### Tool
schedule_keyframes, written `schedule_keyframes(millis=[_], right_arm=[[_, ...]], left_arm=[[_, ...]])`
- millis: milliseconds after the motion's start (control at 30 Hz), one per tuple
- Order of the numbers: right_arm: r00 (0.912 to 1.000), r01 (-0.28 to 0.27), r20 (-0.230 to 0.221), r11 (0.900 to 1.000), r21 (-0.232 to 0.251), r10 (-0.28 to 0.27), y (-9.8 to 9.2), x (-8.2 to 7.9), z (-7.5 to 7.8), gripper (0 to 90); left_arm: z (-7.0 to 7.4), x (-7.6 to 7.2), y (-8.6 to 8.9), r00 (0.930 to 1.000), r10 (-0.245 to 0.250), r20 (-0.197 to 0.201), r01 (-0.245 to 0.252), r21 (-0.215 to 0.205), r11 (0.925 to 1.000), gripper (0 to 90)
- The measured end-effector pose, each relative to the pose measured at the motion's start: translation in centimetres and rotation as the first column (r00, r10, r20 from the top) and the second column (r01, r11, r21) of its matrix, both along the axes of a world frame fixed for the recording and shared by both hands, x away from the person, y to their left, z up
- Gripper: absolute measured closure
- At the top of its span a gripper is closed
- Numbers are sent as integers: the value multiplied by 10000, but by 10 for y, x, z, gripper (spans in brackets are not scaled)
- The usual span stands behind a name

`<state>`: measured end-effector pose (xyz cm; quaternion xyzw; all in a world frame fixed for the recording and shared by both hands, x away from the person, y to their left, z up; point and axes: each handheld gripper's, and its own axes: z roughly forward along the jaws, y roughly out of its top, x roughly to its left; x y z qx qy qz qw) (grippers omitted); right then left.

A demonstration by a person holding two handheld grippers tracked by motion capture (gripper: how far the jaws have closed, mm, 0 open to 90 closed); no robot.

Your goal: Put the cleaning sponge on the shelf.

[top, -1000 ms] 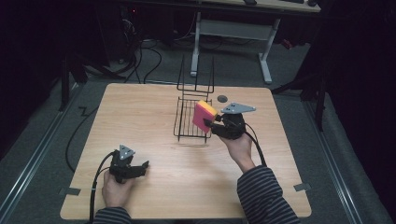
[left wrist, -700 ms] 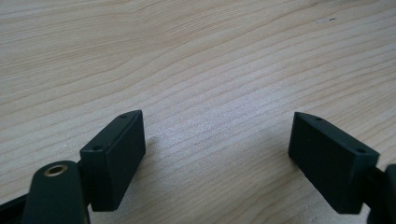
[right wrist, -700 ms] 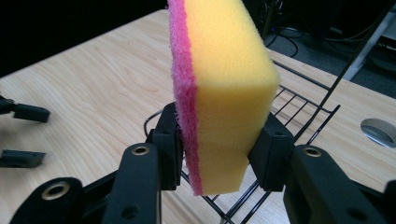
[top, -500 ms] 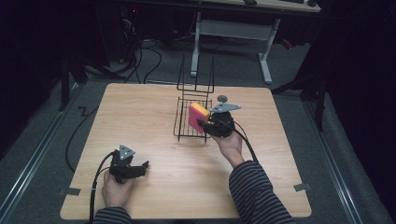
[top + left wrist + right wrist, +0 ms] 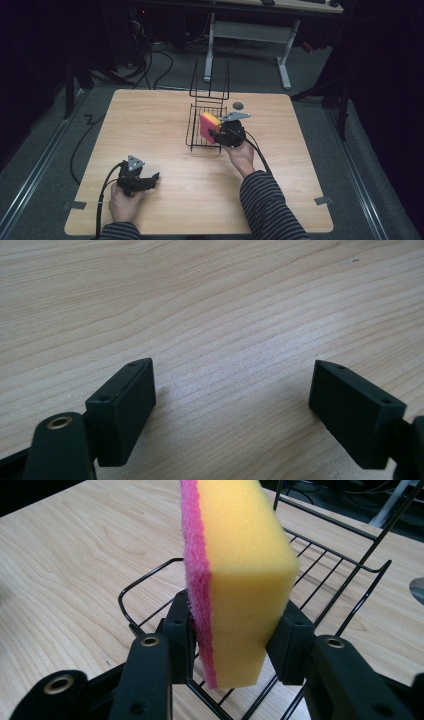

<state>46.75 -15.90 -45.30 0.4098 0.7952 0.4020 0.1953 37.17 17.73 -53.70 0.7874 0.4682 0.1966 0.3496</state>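
Dim room, cables and a metal desk frame on the grey floor beyond a pale wooden table [image 5: 150, 120]. At the near left, left gripper [image 5: 150, 178] resting low over bare wood, jaws spread wide with nothing between them, exactly where it was a second ago. Toward the centre, black wire rack [image 5: 197, 131] standing on the table, tall handle loop rising at its far end. Just right of it, right gripper [image 5: 214, 135] clamped on the sponge [image 5: 240, 580], yellow foam with a pink scouring face, held on edge, pads pressing both broad sides. Compared with a second ago, the sponge shifted left and lower, from beside the rack's right edge to just over its right rim, hand following. Probably a placing move well under way, release into the rack not yet made. Farther right, small dark disc [image 5: 238, 105] lying flat on the table, too small to identify. Bottom of the sponge hidden behind the jaws in the right gripper view, so contact with the rack wires impossible to judge. Forearms cut off at the lower edge.
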Motion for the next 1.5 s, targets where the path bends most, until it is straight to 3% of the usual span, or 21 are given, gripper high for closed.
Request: schedule_keyframes(millis=[367, 600, 767, 967, 1200, 1267, 1333, 1500], right_arm=[[9997, 56, -245, 9999, 139, -52, -1, 5, -6, 578], [9995, 158, -260, 9998, 153, -154, -1, 5, -6, 491], [9997, 157, -200, 9997, 180, -153, -1, 3, -4, 374], [9998, 27, -207, 9989, 473, -17, -6, -2, 2, 301], [9999, -8, -147, 9964, 842, 20, -18, -14, 16, 303], [9999, 62, 124, 9968, 792, -72, -23, -18, 20, 323], [9997, 134, 193, 9942, 1065, -156, -30, -24, 23, 330], [9992, 212, 326, 9949, 988, -245, -43, -33, 31, 335]], left_arm=[[0, 0, 0, 10000, -11, -4, 11, 0, 10000, 193], [0, 0, 0, 10000, -9, -5, 9, -3, 10000, 193], [0, 0, 0, 10000, -10, -3, 10, 1, 10000, 193], [0, 0, 0, 10000, -7, -2, 7, -1, 10000, 193], [0, 0, 0, 10000, -9, -1, 9, 0, 10000, 193], [0, 0, 0, 10000, -10, -2, 10, 1, 10000, 193], [0, 0, 0, 10000, -12, -2, 12, 1, 10000, 193], [0, 0, 0, 10000, -11, 1, 11, -3, 10000, 193]])
